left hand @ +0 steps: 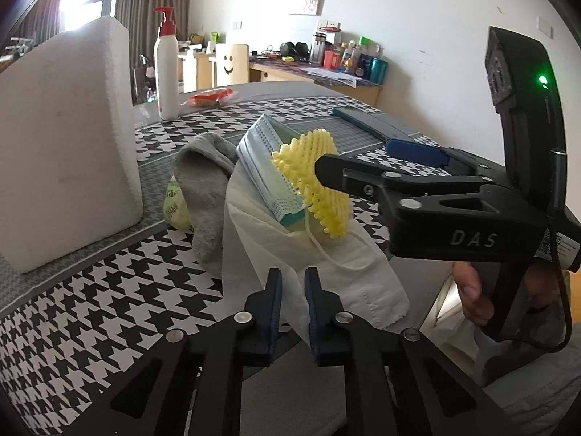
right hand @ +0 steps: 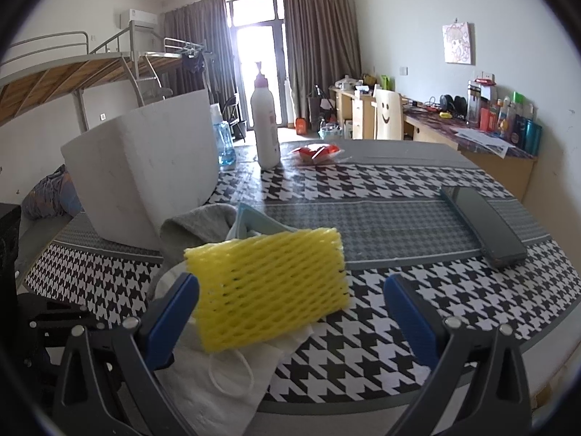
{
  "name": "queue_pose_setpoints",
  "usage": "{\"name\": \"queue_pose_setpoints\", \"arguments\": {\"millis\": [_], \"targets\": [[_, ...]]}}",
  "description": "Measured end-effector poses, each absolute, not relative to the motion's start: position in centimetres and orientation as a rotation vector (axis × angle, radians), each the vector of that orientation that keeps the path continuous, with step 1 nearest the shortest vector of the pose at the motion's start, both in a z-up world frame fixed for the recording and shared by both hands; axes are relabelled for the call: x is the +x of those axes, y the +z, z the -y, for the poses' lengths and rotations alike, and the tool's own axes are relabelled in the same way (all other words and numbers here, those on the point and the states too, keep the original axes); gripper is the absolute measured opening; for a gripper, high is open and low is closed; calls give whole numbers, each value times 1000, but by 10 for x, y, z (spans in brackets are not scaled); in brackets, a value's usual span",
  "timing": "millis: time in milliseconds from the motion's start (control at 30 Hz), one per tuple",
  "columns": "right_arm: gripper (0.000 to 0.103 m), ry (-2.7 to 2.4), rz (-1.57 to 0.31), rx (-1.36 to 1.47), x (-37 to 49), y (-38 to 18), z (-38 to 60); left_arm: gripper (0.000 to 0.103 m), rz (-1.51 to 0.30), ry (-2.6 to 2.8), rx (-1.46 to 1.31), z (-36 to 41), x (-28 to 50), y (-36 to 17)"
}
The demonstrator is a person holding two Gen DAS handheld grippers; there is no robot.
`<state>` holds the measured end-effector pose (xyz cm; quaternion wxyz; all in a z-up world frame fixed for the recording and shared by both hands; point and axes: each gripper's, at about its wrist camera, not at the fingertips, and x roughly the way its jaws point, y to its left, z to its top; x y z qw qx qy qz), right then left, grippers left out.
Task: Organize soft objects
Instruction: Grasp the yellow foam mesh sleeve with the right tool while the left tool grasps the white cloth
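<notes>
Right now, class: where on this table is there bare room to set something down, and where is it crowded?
Bare houndstooth cloth lies between the yellow foam net and the dark flat case; the grey band behind is bare too. It is crowded around the pile beside the white foam block: sock, mask, tissue.

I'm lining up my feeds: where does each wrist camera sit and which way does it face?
Left wrist: behind the nearly closed left gripper, facing the paper towel, with the right gripper and right hand in sight.
Right wrist: behind the open right gripper, facing the window.
Shared: yellow foam net, gray sock, white foam block.
</notes>
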<state>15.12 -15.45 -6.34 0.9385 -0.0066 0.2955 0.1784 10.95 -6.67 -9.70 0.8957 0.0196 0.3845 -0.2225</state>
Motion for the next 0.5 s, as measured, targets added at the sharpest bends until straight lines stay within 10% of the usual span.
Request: {"name": "queue_pose_setpoints", "arguments": {"millis": [500], "targets": [[71,397,-709,-14,176,-78,147,12,-768,-407,44,45,114,-93]]}}
